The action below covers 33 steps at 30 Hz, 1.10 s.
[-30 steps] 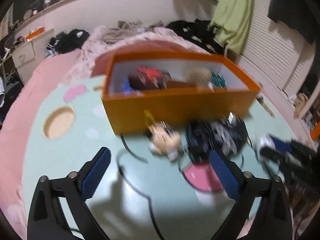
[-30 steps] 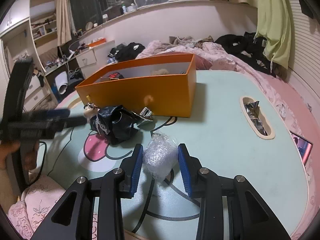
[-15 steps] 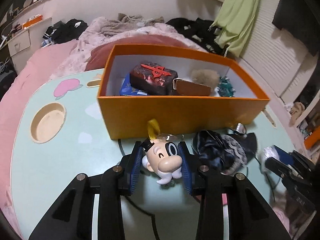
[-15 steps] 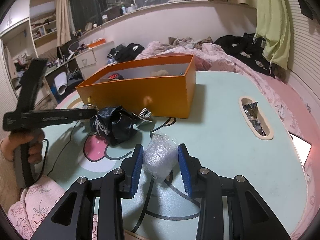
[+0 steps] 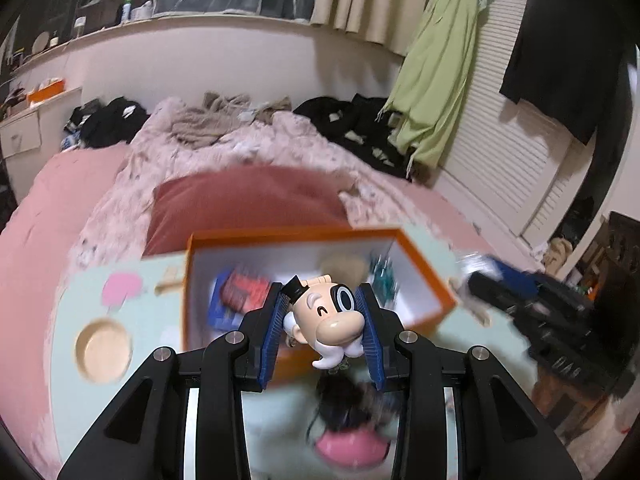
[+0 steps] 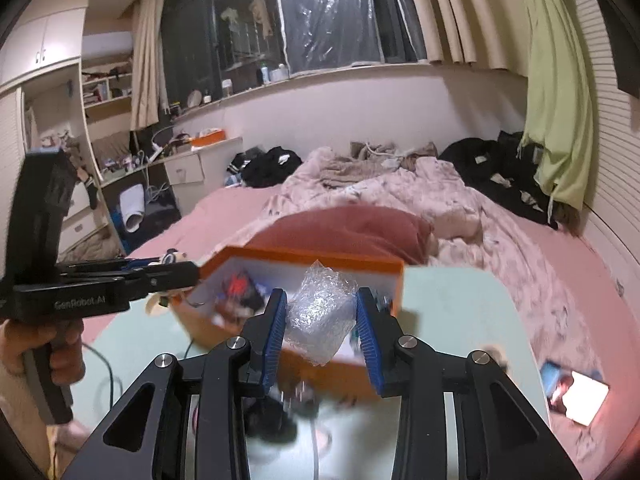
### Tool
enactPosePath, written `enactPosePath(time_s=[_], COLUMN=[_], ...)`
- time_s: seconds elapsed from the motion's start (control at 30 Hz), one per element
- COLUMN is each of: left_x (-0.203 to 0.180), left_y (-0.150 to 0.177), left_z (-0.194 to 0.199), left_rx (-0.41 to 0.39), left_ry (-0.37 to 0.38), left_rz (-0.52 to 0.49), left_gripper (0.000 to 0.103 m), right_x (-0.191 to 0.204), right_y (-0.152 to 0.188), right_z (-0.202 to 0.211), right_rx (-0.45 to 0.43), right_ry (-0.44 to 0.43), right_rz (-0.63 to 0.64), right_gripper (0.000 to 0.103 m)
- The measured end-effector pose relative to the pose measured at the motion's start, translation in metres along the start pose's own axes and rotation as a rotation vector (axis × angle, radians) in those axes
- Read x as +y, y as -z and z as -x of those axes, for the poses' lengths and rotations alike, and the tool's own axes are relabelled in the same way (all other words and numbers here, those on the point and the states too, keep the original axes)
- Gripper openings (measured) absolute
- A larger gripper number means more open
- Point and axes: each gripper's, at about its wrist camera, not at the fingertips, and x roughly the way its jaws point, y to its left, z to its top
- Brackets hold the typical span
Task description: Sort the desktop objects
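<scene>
Currently, two items in transit, one per hand.

Item 1: cartoon figure head (image 5: 326, 320), top hat, monocle, white moustache. My left gripper (image 5: 322, 330) has its jaws clenched on it, a blue pad on each side. It hangs clear of the counter (image 5: 132, 300), in front of the near wall of the orange box (image 5: 424, 268).

Item 2: wad of bubble wrap (image 6: 322, 316). My right gripper (image 6: 322, 330) has its jaws clamped on it, crumpling it. Lifted, at the box's near wall.

Receptacle: the orange box, open-topped, at the far edge of the counter, already holding a dark red block (image 5: 244, 290), a tan furry thing and others too blurred to name.

Step in hand, as I judge it: carry phase, both items bound for the box.

Next move calls for: bringing each load over the rim, above a free patch of the white floor, then releasing. The two grippers crowd the same opening; staggering them seems wise.

Not yet sorted: dark bundle (image 5: 352, 400) on the counter, near edge.
</scene>
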Motion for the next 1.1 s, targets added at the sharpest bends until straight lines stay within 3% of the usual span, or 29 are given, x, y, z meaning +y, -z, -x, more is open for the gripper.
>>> enactPosePath(time_s=[0.07, 0.1, 0.13, 0.17, 0.2, 0.27, 0.33, 0.53, 0.7, 0.83, 0.97, 1.1], left_x=[0.000, 0.001, 0.001, 0.004, 0.006, 0.011, 0.010, 0.005, 0.003, -0.003, -0.011, -0.013], left_y=[-0.009, -0.010, -0.009, -0.004, 0.000, 0.015, 0.023, 0.025, 0.023, 0.029, 0.054, 0.091], left_z=[-0.015, -0.022, -0.032, -0.049, -0.059, -0.075, -0.071, -0.069, -0.037, -0.003, 0.018, 0.007], left_rx=[-0.005, -0.010, 0.003, 0.052, 0.083, 0.133, 0.071, 0.110, 0.008, -0.019, 0.026, 0.150], left_ry=[0.026, 0.031, 0.021, -0.023, -0.048, -0.054, -0.048, -0.041, 0.014, 0.025, -0.027, -0.083], left_rz=[0.025, 0.034, 0.037, 0.050, 0.065, 0.079, 0.045, 0.039, 0.070, 0.044, -0.043, -0.087], left_gripper=[0.037, 0.045, 0.056, 0.078, 0.081, 0.080, 0.081, 0.081, 0.081, 0.081, 0.081, 0.081], right_x=[0.000, 0.000, 0.000, -0.001, 0.000, 0.006, 0.003, -0.007, -0.009, -0.006, 0.005, 0.013], right_y=[0.003, 0.006, 0.011, 0.019, 0.025, 0.025, 0.017, 0.008, 0.020, 0.031, 0.057, 0.089], right_z=[-0.020, -0.029, -0.039, -0.049, -0.052, -0.051, -0.054, -0.060, -0.040, -0.009, 0.012, 0.017], right_rx=[0.017, 0.036, 0.067, 0.108, 0.101, 0.093, 0.092, 0.088, 0.064, 0.049, 0.125, 0.214], right_ry=[0.016, 0.021, 0.029, 0.038, 0.046, 0.065, 0.052, 0.050, 0.032, 0.003, 0.019, 0.025], right_rz=[0.001, 0.003, 0.006, 0.005, 0.026, 0.078, 0.075, 0.074, 0.047, 0.025, 0.046, 0.066], right_gripper=[0.035, 0.041, 0.055, 0.063, 0.069, 0.071, 0.072, 0.071, 0.071, 0.071, 0.071, 0.071])
